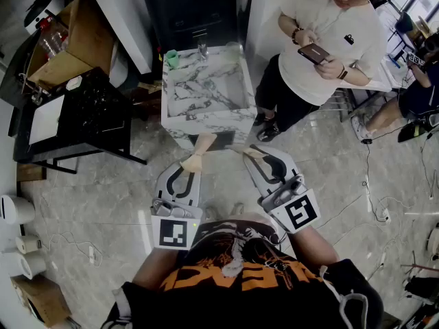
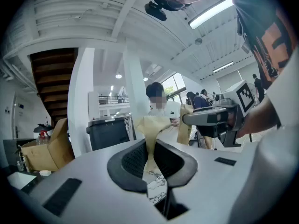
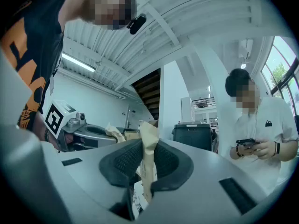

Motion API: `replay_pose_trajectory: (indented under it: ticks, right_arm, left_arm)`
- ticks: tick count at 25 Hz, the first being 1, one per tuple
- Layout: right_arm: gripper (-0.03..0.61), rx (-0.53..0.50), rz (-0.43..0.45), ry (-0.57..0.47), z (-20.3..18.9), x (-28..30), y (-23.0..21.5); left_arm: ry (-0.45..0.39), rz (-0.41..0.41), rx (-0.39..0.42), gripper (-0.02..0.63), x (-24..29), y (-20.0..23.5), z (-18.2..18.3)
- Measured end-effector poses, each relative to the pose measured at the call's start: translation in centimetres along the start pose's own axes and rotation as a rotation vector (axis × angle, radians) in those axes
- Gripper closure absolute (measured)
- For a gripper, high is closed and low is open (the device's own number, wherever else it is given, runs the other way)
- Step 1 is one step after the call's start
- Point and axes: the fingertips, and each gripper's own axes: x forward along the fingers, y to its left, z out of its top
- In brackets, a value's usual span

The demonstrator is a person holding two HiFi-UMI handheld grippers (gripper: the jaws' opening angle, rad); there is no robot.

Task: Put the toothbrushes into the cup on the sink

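A white marble sink stands on the floor ahead of me, with a faucet and a green cup on its back rim. My left gripper is shut on a long packet wrapped in tan paper, held level just short of the sink's front wall. The same packet sticks up between the dark pads. My right gripper is shut on a second tan packet, which shows pinched between its pads. The two grippers are side by side, a little apart.
A person in a white shirt stands right of the sink and looks at a phone. A black table and a cardboard box are at the left. Cables lie on the floor at the right, paper rolls at the left.
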Motion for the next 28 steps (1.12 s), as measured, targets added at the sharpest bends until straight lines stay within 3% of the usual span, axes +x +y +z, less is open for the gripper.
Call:
replay_pose_trajectory:
  ticks: [11,16,19,22,28]
  right_arm:
    - [0.5,0.025,0.037,-0.016,-0.9,-2.0,-3.0]
    - [0.5,0.035,0.057,-0.019,-1.4,-3.0,-4.0]
    - [0.5,0.036,0.06,-0.02,-1.4,-3.4,-4.8]
    - [0.5,0.008,0.054,-0.012,-1.6,-3.3,-6.3]
    - [0.5,-0.013,0.041,-0.002,-2.2,-0.1,-8.0]
  left_arm:
    - [0.017,0.047,0.033,0.557,1.8,-2.5,0.6]
    - [0.006,0.101,-0.091,0.557,2.4,-3.5,0.2]
    - [0.016,0.093,-0.038,0.557,2.9,-4.0,0.1]
    - [0.031,0.089,-0.05,0.557,4.0,-3.8,-0.3]
    - [-0.026,0.077,-0.136,0.557,7.4,-1.0,-0.8]
